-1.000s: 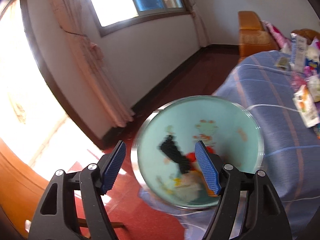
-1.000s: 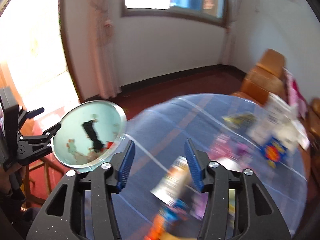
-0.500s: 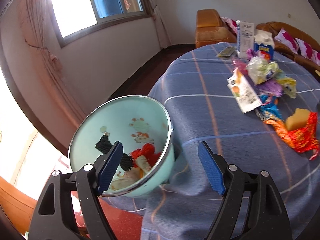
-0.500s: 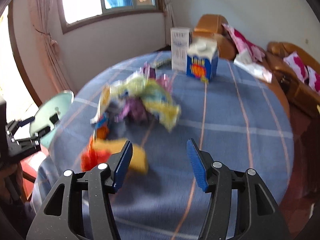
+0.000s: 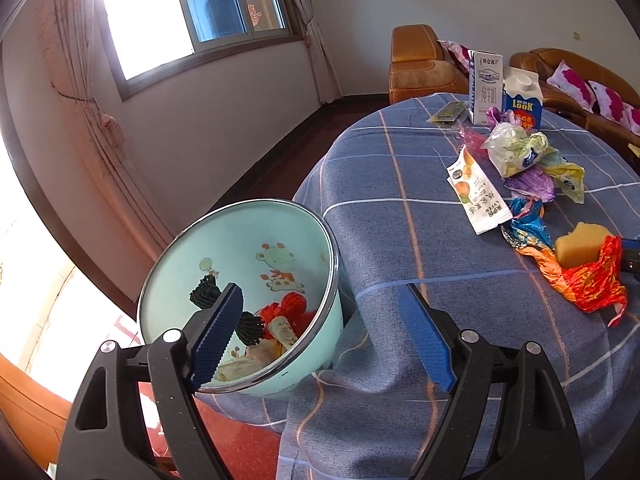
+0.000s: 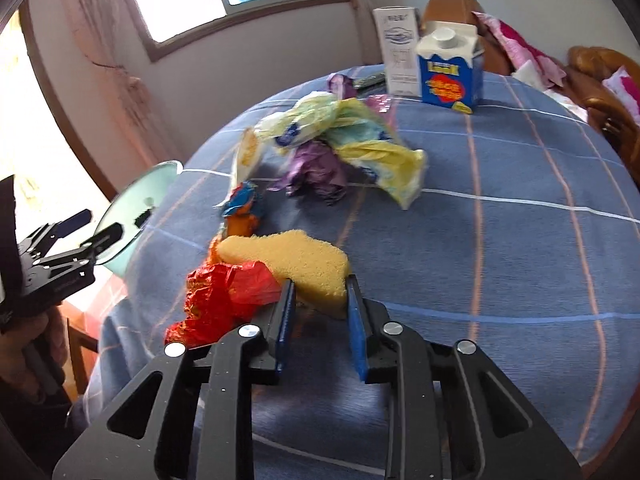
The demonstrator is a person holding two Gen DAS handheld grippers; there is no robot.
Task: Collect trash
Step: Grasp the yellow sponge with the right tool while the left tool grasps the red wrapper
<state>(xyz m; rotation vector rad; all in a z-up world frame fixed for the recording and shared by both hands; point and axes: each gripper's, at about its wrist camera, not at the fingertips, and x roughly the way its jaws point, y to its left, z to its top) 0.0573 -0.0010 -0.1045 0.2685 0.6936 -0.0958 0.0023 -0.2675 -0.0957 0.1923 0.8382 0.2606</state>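
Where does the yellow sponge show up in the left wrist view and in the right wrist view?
Left wrist view: the yellow sponge lies at the far right edge, on the red wrapper.
Right wrist view: the sponge is at lower centre, its near end between the fingers of the right gripper, red wrapper to its left.
Shared landmark: the blue carton at the table's far side.

Left wrist view: low at table [image 5: 400, 184] edge, facing across toward sofa, bowl [image 5: 320, 344] close. Right wrist view: above tabletop, close over sponge [image 6: 288, 258]. Shared: bowl, sponge, wrapper pile [image 6: 340, 136], cartons [image 6: 450, 68].
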